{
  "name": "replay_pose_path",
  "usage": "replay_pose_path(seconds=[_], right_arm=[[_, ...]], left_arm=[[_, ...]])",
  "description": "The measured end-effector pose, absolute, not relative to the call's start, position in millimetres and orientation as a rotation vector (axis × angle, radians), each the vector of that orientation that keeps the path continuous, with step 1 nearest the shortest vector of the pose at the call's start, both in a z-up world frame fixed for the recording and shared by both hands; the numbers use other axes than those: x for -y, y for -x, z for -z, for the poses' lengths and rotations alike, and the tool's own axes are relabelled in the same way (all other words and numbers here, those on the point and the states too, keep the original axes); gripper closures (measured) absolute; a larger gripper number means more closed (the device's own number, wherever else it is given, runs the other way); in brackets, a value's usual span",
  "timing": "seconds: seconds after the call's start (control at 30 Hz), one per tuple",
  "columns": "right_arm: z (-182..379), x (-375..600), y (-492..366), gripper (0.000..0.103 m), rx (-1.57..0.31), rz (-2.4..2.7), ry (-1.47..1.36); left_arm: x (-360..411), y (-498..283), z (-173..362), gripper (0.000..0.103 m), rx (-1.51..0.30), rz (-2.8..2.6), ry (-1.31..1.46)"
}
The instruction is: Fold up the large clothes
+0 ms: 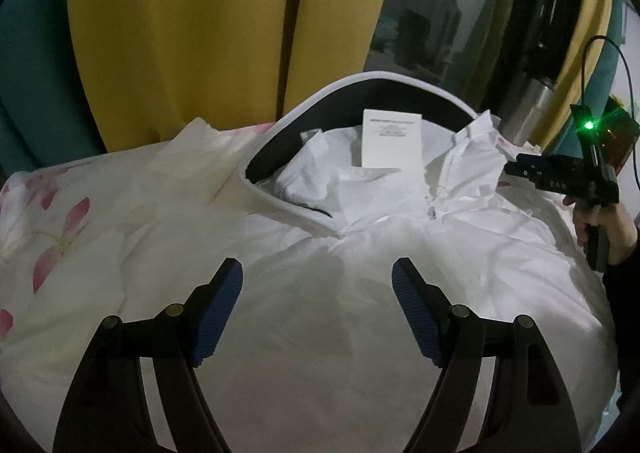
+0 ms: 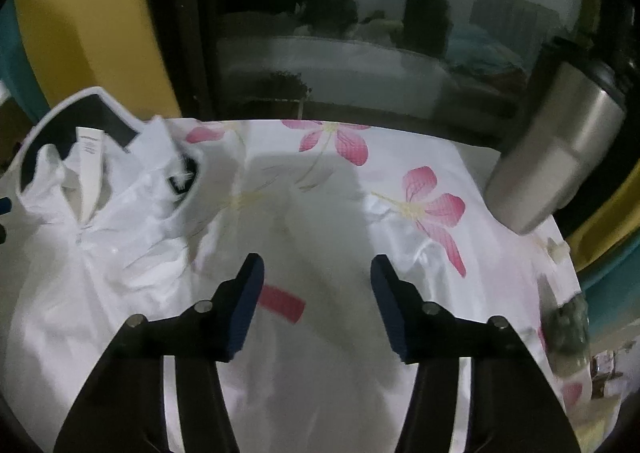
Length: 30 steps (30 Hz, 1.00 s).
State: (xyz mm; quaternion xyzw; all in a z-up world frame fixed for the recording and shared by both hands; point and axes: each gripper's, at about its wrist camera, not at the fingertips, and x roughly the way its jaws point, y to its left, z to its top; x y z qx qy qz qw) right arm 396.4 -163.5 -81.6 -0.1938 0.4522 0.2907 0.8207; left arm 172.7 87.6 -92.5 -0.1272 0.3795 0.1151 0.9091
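Yellow curtains [image 1: 180, 33] with teal cloth beside them hang behind a bed whose white sheet [image 2: 400, 181] is printed with pink flowers; a dark window reflecting the room runs along the far edge. One white jacket [image 1: 320, 293] lies spread flat on the sheet, its hood [image 1: 360, 93], dark inside with a pale rim, pointing at the far edge and one white paper tag [image 1: 392, 137] standing at the neck above the zip. In the left wrist view the garment fills the middle of the bed, with flowered sheet bare along the left edge. The left gripper [image 1: 318, 309] hovers over the jacket's chest, jaws wide apart with nothing between them. At the right edge of that view a hand [image 1: 600, 221] holds the right gripper [image 2: 316, 305], a green light glowing on its body. In the right wrist view the jacket sits toward the left and the right gripper hangs over open sheet beside it, jaws partly apart and empty, a small red strip [image 2: 282, 303] lying on the cloth just below the left pad. One steel tumbler [image 2: 560, 149] stands at the far right corner, blurred; its contents cannot be seen. Between jacket and tumbler the sheet is open.
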Motion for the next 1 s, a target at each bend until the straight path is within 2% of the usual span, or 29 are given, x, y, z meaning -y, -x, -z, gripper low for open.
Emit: replay_pose_path(seconds=[0.03, 0.1, 0.17, 0.37, 0.7, 1.0], right_arm=[[83, 163, -399, 0.061, -0.969, -0.622, 0.416], [85, 164, -402, 0.092, -0.985, -0.636, 0.416], [80, 168, -403, 0.101, -0.982, -0.645, 0.404], [34, 188, -389, 0.101, -0.868, -0.631, 0.360], [-98, 209, -331, 0.101, -0.638, -0.647, 0.253], [-154, 177, -275, 0.101, -0.513, -0.703, 0.273]], left_arm=[[-89, -173, 94, 0.023, -0.785, -0.240, 0.262], [-92, -174, 96, 0.023, -0.791, -0.248, 0.266], [-95, -174, 97, 0.023, -0.792, -0.254, 0.273], [-94, -168, 88, 0.023, -0.763, -0.257, 0.278], [-90, -135, 57, 0.023, -0.666, -0.246, 0.285], [-90, -93, 39, 0.023, -0.611, -0.238, 0.292]])
